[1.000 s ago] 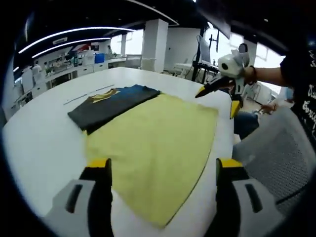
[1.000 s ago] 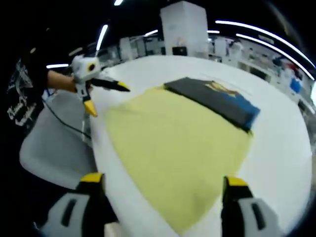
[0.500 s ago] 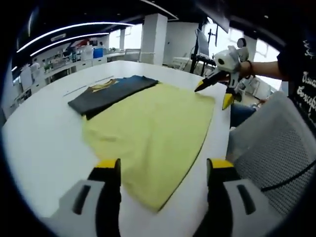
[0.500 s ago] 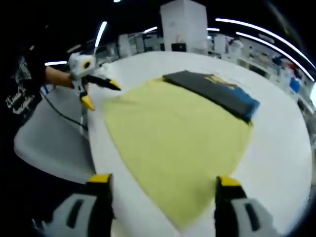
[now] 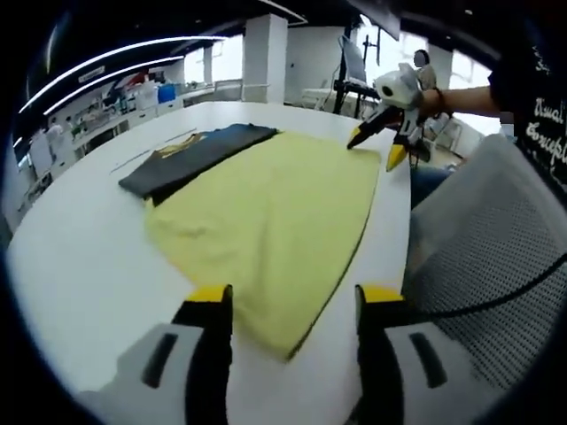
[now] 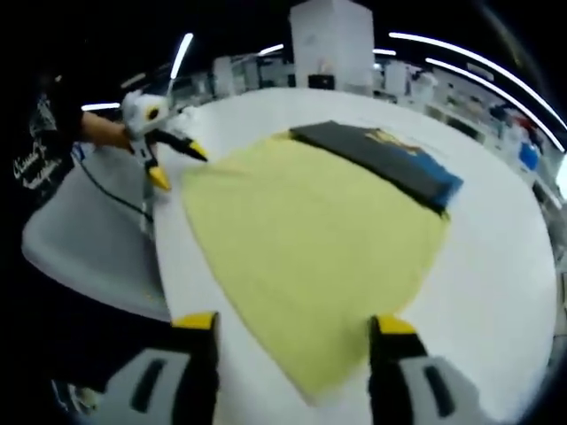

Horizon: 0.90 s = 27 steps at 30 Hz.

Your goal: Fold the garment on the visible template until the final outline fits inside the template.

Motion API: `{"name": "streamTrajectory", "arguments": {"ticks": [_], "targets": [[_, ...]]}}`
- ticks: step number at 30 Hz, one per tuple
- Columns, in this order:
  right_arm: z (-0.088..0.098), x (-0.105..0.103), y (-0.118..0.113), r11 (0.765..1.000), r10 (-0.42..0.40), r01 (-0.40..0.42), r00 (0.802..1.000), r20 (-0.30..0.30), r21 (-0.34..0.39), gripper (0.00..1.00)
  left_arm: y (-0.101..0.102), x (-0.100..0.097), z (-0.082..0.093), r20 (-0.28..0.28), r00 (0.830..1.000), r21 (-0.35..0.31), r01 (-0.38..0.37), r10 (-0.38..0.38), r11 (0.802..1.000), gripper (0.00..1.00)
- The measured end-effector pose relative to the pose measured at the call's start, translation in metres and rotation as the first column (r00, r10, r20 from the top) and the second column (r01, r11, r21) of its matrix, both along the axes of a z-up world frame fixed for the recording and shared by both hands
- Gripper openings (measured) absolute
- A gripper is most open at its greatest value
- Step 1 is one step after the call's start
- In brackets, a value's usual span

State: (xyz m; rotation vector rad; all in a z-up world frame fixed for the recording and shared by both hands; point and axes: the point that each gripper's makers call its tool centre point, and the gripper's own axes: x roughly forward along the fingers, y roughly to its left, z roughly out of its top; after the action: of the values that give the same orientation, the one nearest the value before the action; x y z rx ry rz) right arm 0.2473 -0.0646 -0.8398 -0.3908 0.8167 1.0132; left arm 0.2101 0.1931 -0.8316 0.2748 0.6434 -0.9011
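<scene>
Pale yellow cloth garment [image 5: 270,208]: flat, mid-frame on white round worktop [image 5: 80,239], near corner between my left gripper [image 5: 288,305] jaws. Both pairs open, empty; right gripper [image 6: 292,329] likewise. Dark folded garment [image 6: 376,161] overlaps upper edge. Risk: snagging it, or dragging fabric off the rim.

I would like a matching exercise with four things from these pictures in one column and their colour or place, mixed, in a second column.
Things:
1. spread cloth
2. folded garment
3. table
4. mesh chair

Descriptions:
A. white
B. dark, with a blue part and a yellow mark
C. grey, standing beside the table edge
D. pale yellow, lying flat

Pairs: 1-D, 2-B, 3-A, 4-C
</scene>
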Motion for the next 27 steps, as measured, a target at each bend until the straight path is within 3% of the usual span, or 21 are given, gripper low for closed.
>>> {"name": "streamTrajectory", "arguments": {"ticks": [4,13,14,20,23,27], "targets": [[-0.003,-0.001,-0.002,0.999,0.024,-0.024,1.000,0.012,-0.032,0.63,0.005,-0.001,-0.004,0.002,1.000,0.028,0.005,-0.005,1.000,0.43],[-0.008,0.004,-0.012,0.993,0.068,-0.064,0.997,0.034,-0.101,0.55,0.010,-0.003,-0.010,-0.002,1.000,0.081,0.019,-0.019,0.997,0.38],[-0.009,0.005,-0.013,0.992,0.072,-0.068,0.997,0.037,-0.107,0.54,0.009,-0.001,-0.009,0.017,0.999,0.083,0.026,-0.027,0.996,0.37],[-0.009,0.007,-0.015,0.990,0.085,-0.080,0.995,0.043,-0.118,0.51,0.011,0.000,-0.009,0.011,1.000,0.089,0.029,-0.030,0.996,0.37],[-0.010,0.008,-0.015,0.990,0.081,-0.076,0.996,0.038,-0.118,0.49,0.010,0.002,-0.009,-0.004,1.000,0.086,0.011,-0.011,0.996,0.27],[-0.010,0.011,-0.017,0.991,0.065,-0.060,0.997,0.039,-0.118,0.43,0.007,0.002,-0.006,-0.002,1.000,0.098,0.021,-0.020,0.995,0.26]]}}
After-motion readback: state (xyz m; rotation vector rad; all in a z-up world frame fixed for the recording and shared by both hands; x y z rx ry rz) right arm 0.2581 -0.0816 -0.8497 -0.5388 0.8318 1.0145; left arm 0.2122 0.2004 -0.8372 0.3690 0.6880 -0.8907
